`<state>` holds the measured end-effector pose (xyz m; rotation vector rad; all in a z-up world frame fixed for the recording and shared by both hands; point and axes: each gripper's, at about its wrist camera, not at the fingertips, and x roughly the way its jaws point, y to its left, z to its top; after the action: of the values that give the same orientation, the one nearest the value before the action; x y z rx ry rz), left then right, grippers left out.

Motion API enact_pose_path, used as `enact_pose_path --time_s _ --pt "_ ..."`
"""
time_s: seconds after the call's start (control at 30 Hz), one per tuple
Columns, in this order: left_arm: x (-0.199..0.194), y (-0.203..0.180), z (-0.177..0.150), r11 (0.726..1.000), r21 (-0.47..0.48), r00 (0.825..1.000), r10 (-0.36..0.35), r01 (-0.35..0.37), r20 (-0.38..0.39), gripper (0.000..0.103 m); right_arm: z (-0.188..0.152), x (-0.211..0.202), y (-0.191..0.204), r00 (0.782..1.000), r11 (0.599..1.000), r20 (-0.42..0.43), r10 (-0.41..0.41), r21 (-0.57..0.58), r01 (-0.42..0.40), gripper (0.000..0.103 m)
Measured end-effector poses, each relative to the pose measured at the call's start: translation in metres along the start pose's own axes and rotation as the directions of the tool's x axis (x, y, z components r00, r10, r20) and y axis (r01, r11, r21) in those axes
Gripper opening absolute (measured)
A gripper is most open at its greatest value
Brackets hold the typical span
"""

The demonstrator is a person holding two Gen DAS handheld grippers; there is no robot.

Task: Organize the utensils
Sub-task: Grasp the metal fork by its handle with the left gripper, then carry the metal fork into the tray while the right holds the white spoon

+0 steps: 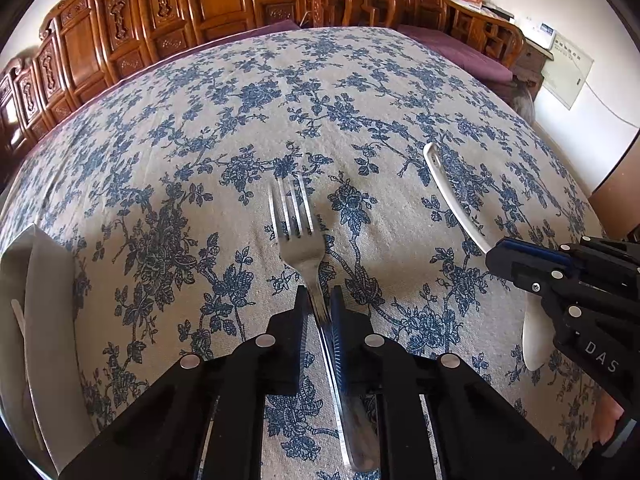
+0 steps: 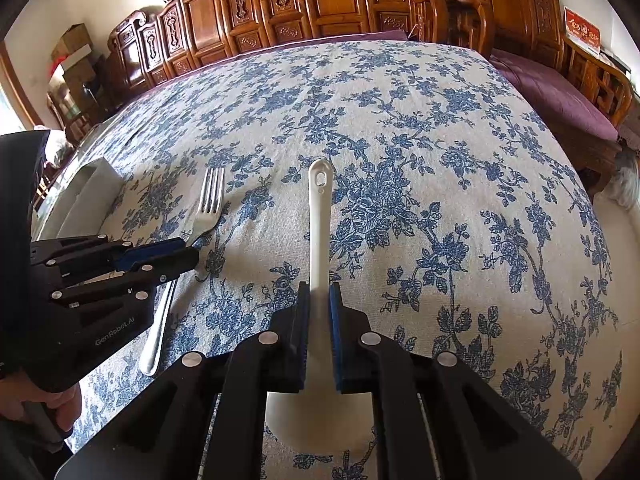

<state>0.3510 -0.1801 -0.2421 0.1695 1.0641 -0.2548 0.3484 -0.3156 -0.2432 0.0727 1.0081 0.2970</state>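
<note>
The left gripper (image 1: 319,304) had its jaws closed tight on the neck of a steel fork (image 1: 298,220), tines pointing away over the counter (image 1: 360,92) with its blue floral cloth. The right gripper (image 2: 319,300) was closed on the stem of a white plastic rice paddle (image 2: 320,208), its broad blade beneath the jaws and the hanging-hole end forward. The fork looked stiff, smooth and moderately heavy; its polished neck would likely slip or pivot unless pinched near the balance point. The paddle seemed light and rigid, and its flat stem gave the pads a steadier purchase. A white tray (image 1: 44,288) sat at the counter's left edge, plausibly their destination.
</note>
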Motion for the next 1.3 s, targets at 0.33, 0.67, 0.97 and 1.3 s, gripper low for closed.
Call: enact_pose_path --time_s 0.33,0.67,0.97,1.3 --pt "-0.019 0.005 -0.005 1.000 0.006 0.999 -0.005 0.005 0.040 0.006 0.001 -0.003 0.009 0.999 0.999 0.010 0.031 -0.011 -0.031 0.011" --pt "-0.050 0.023 -0.007 1.000 -0.001 0.996 -0.004 0.004 0.092 0.006 0.003 -0.008 0.030 0.998 0.997 0.018 0.066 -0.050 -0.065 0.011" --pt "-0.064 0.049 -0.019 1.000 -0.022 0.994 0.007 -0.005 0.106 0.006 0.000 -0.006 0.060 0.997 0.990 0.001 0.081 -0.120 -0.080 0.011" --pt "-0.082 0.074 -0.032 0.999 -0.052 0.991 0.006 0.000 0.130 0.006 -0.008 0.002 0.083 0.996 0.980 -0.039 0.083 -0.176 -0.089 0.011"
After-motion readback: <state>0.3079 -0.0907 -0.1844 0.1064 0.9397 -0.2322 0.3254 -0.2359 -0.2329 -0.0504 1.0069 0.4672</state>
